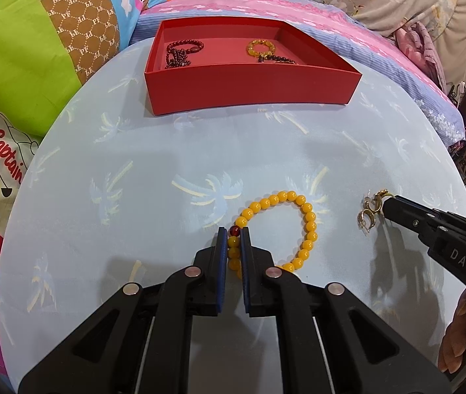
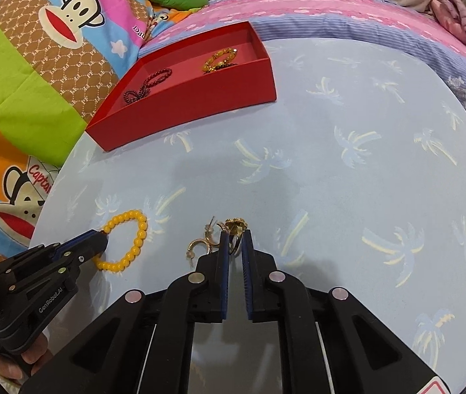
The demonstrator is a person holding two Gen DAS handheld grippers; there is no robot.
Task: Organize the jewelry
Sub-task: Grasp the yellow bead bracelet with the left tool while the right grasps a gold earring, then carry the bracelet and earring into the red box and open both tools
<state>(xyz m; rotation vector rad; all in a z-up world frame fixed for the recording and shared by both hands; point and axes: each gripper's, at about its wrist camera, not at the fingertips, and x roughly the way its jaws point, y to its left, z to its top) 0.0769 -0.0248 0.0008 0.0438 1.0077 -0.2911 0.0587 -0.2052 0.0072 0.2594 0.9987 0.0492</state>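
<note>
Quick count: one red box [image 1: 249, 92] sits at the far side of the round blue palm-print desk [image 1: 134, 170], with two little heaps of jewelry inside, a dark red bead string [image 1: 182, 52] on its left and an amber bead bracelet [image 1: 260, 48] with some darker beads on its right. Out on the desk lies one yellow bead bracelet [image 1: 298, 226], and the left tongs [image 1: 234, 233] are clamped onto its near-left side, right by its single red bead. Just beside it is a small pile of gold earrings [image 2: 200, 244]; I make out two hoops, the rest is tangled. The right tongs [image 2: 235, 234] are pinched shut on a gold ring-like piece [image 2: 235, 225].
</note>
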